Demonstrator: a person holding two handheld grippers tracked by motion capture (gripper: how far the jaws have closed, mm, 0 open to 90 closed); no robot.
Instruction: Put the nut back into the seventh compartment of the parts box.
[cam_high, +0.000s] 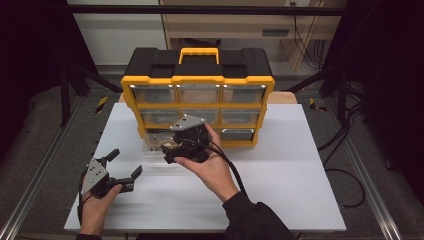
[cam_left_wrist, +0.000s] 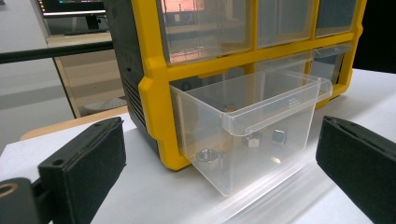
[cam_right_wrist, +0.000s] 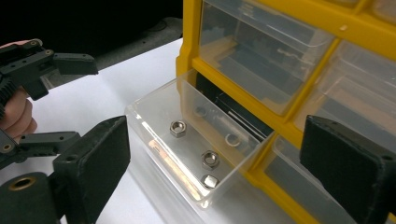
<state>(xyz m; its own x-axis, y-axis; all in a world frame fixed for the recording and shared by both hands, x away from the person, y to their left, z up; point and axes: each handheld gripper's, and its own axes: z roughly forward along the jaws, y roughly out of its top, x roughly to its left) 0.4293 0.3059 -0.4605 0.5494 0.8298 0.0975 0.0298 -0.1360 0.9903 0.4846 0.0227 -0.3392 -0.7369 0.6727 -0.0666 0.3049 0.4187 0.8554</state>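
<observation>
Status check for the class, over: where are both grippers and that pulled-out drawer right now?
Left gripper open, on the table, empty. Right gripper open above the pulled-out drawer. Three nuts inside. Nothing in the way.

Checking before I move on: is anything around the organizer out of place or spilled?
One thing: the bottom-left clear drawer of the yellow organizer is pulled out, while the others sit flush. Three metal nuts lie loose inside it, none spilled on the table. Both grippers, left and right, are open.
</observation>
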